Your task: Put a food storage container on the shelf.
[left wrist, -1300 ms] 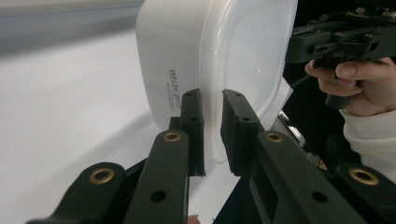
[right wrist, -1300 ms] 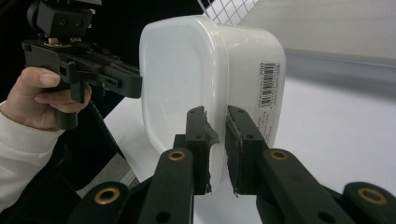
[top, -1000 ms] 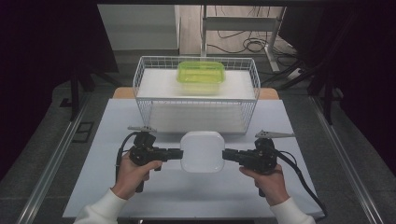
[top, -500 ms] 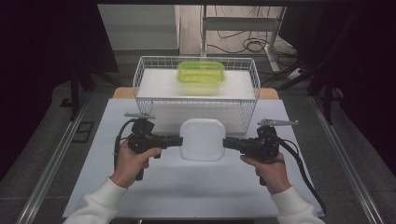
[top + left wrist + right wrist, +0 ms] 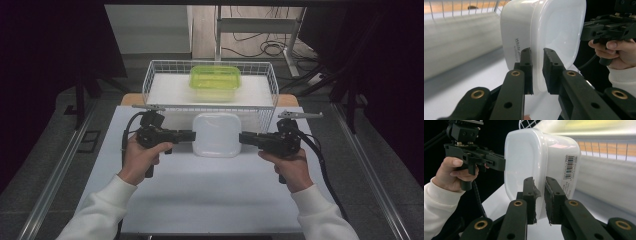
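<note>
A white plastic box [image 5: 217,134] with rounded corners, a lid and a barcode label is held above the table [image 5: 200,200] before the wire basket [image 5: 150,82]; its rim is pinched by the left gripper [image 5: 191,135] and right gripper [image 5: 242,138], jaws nearly closed.

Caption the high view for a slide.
Both claws, left and right, grip a white container before the wire basket.

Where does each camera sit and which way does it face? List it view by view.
High view: above the person's side, looking forward and down on the table; forearms, both grippers, box, basket.
Left gripper view: on the left gripper, facing the box rim and the right gripper.
Right gripper view: on the right gripper, facing the left gripper.
Shared: the box, clamped from both sides.
</note>
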Tool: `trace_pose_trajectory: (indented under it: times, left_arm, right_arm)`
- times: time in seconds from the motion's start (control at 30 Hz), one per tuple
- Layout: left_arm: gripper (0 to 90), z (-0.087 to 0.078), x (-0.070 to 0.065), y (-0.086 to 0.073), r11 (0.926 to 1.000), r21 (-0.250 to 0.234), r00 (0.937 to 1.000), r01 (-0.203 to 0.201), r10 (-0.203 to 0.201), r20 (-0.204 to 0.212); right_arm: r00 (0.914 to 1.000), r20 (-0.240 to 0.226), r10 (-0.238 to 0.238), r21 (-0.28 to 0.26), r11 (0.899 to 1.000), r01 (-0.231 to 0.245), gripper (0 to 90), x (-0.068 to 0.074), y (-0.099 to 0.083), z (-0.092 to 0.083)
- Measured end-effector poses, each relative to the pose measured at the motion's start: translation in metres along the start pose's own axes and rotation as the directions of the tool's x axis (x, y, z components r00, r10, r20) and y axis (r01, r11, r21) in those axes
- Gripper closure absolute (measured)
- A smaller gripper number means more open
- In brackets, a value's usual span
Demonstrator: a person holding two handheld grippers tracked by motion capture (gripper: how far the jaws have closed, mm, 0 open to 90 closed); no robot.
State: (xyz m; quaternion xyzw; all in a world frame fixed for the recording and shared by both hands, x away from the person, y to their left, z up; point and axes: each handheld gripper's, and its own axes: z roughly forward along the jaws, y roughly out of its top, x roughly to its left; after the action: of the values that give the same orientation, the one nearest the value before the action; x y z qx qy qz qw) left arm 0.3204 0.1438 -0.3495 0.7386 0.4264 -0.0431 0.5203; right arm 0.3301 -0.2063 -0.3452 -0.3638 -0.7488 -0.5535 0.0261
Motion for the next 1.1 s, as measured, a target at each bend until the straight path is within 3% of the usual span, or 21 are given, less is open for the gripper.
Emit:
trace_pose_trajectory:
  times: [0.53,1.1]
  left_arm:
    - [78.6,-0.010,0.003,0.033,0.9994,-0.031,0.9999,-0.016,0.016,-0.006]
    - [78.7,-0.013,0.005,0.066,0.9977,-0.054,0.9990,-0.040,0.039,-0.022]
  right_arm:
    - [0.9990,0.011,-0.042,-0.019,0.999,0.043,78.5,0.000,0.038,0.004]
    - [0.9986,0.020,-0.049,-0.041,0.998,0.050,78.4,-0.006,0.069,0.005]
